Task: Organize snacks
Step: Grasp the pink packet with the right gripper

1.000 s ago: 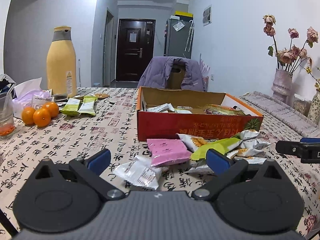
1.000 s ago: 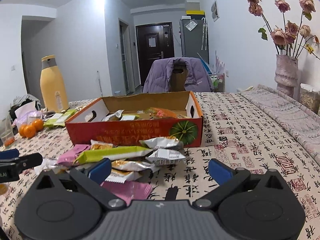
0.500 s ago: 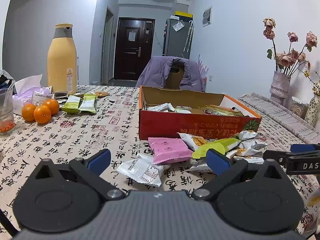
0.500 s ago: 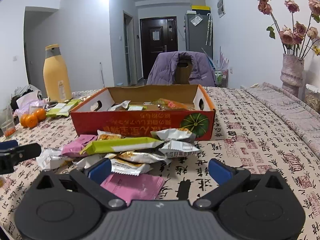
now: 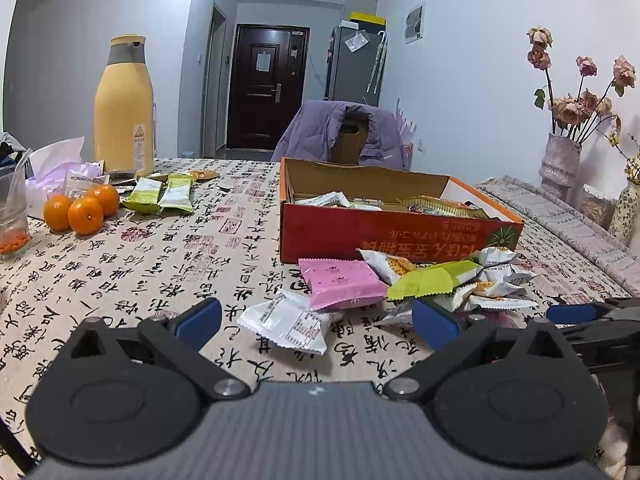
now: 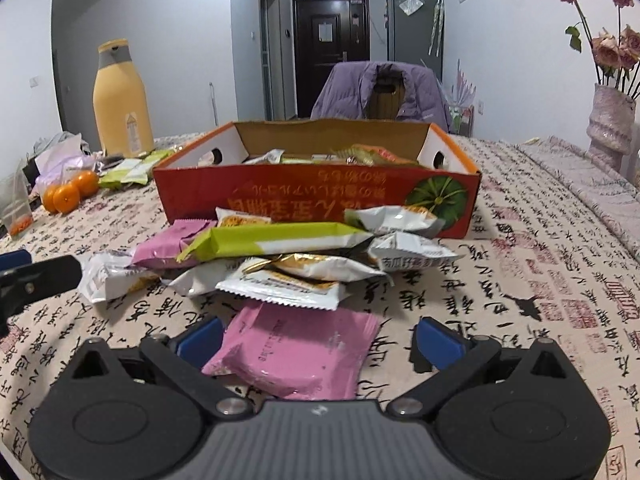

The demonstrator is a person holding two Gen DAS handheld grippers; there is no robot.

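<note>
Pink pkt (image 6: 296, 354) flat on bench btwn right gripper (image 6: 318, 340) jaws, both grippers' jaws apart & empty: looks light, soft, slick foil, so pinch mid-body w/ low force, edges prob slip, contents may crush.

My left gripper (image 5: 316, 320) sits low in frame, jaws spread wide; my right gripper (image 6: 318, 338) likewise, fingers parted, holding nothing.

The box (image 6: 316, 200) stands mid-bench (image 6: 540, 280), its front wall blocked by a heap of packets (image 6: 304, 256) touching it. Right of the box the bench lies bare up to the vase (image 6: 610, 124). Left of the box bare cloth runs to the oranges (image 5: 82, 210) and bottle (image 5: 124, 108).
</note>
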